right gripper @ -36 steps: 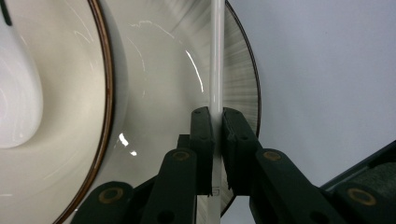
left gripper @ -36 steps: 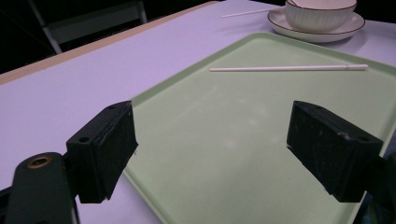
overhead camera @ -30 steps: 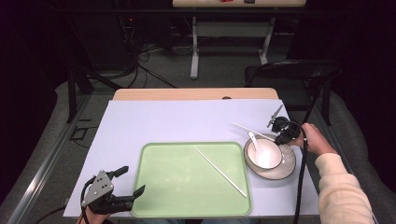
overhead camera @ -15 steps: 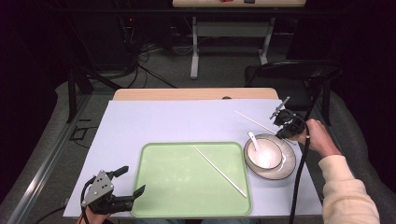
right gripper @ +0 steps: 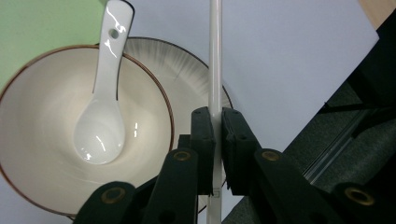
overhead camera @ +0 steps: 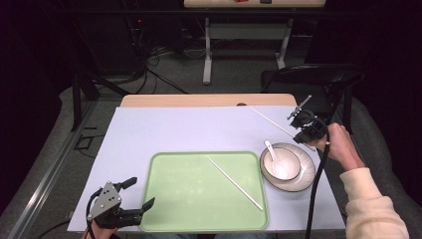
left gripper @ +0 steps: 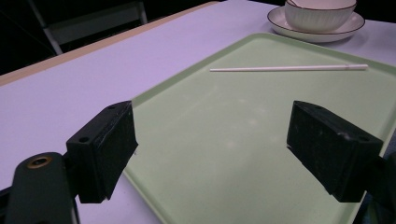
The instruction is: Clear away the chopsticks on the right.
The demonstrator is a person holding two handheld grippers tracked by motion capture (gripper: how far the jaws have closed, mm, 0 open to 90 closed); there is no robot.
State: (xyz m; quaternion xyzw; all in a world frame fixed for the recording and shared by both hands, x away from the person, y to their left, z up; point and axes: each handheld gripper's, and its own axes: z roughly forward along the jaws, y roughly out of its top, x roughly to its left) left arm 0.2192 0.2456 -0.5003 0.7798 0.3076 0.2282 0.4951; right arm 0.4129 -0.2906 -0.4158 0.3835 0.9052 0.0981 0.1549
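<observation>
Right gripper [overhead camera: 303, 130], clamped on a chopstick [overhead camera: 271, 121], has risen farther above the bowl [overhead camera: 281, 164]; left gripper [overhead camera: 132, 194] stays open

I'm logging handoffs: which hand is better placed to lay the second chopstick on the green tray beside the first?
Right. The right gripper is shut on the second chopstick above the bowl, next to the tray. The left gripper sits open and empty at the tray's near corner.

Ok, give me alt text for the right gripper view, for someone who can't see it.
The right gripper is shut on a white chopstick that runs straight up the frame. Below and to its left, a white ceramic spoon lies in a cream bowl on a plate.
</observation>
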